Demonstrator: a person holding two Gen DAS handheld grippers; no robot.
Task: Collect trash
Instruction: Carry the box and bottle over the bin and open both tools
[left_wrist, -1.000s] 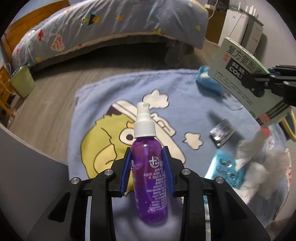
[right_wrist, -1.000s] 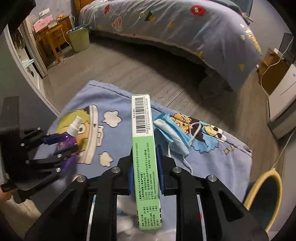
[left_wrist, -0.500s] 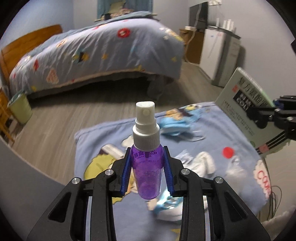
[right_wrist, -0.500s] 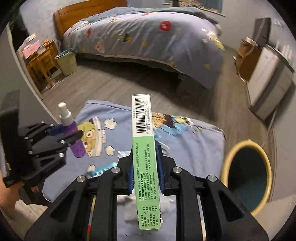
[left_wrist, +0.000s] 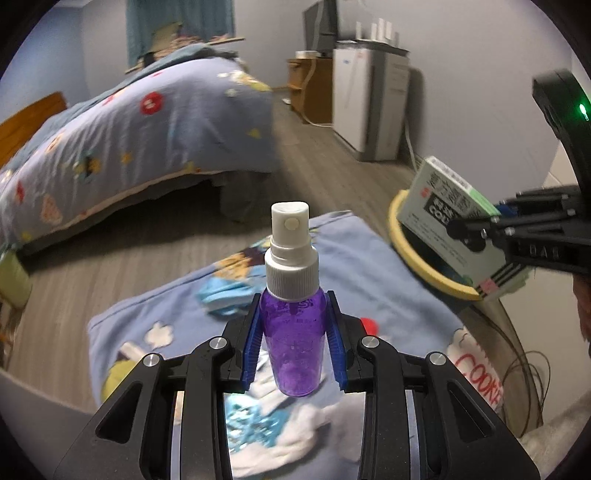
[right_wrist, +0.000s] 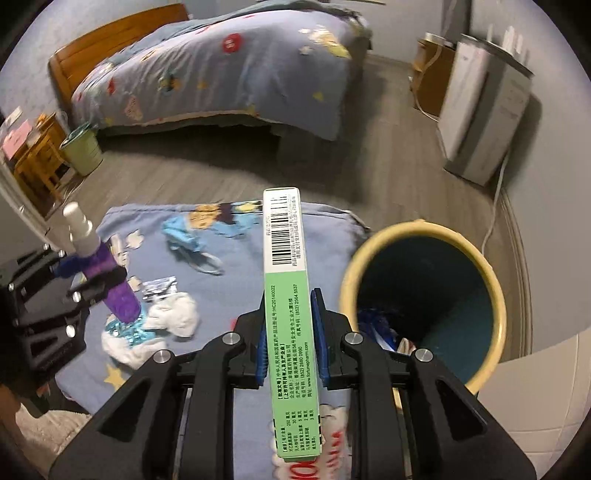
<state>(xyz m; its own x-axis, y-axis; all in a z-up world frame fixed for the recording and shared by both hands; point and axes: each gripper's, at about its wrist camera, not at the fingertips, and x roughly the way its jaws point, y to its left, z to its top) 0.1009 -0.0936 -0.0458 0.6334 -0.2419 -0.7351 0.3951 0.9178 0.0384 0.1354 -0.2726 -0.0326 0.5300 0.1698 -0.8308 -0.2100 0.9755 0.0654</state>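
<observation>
Left gripper (left_wrist: 294, 334) clamped on bottle (left_wrist: 293, 325), right gripper (right_wrist: 289, 334) clamped on box (right_wrist: 290, 314), both lifted clear of blanket (right_wrist: 236, 266) for dropping into bin (right_wrist: 424, 302)

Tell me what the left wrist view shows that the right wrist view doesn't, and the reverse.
Only the left wrist view shows the front face of the green medicine box and the spray bottle's nozzle head on.

Only the right wrist view shows the inside of the yellow-rimmed bin with trash already at its bottom, the box's barcode edge, the green pail by the bed, and a foil wrapper.

Both show the left gripper clamping the purple spray bottle, the right gripper clamping the box, the blue face mask and the cartoon blanket.
</observation>
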